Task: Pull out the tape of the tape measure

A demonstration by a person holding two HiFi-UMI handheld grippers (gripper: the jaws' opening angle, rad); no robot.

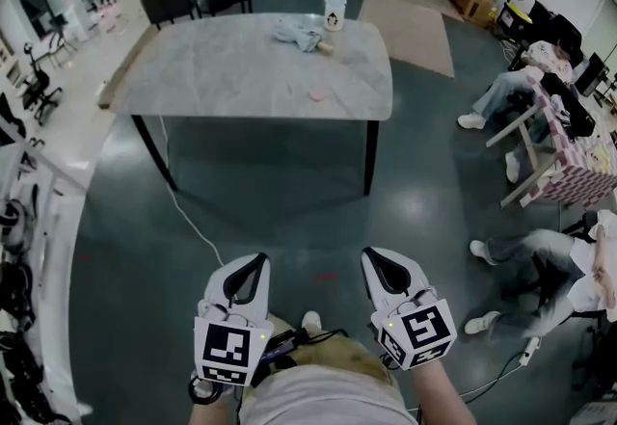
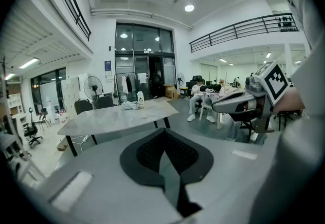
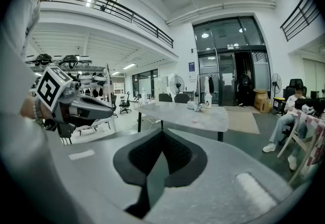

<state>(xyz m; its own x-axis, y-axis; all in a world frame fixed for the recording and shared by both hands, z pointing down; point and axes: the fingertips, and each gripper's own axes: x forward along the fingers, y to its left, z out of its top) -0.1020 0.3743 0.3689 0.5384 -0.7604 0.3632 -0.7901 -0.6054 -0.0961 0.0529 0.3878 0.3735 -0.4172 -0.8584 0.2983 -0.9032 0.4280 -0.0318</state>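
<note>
Near the person's waist, left gripper (image 1: pixel 256 261) and right gripper (image 1: pixel 372 255) both pinched closed, empty; white cup (image 1: pixel 335 10) on grey table (image 1: pixel 222 76) ahead, contents unseen.

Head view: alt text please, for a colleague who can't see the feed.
The left gripper and right gripper hang low over the dark floor, jaws shut and empty, well short of a grey table. On the table lie a crumpled cloth, a white cup and a small pink object.
</note>
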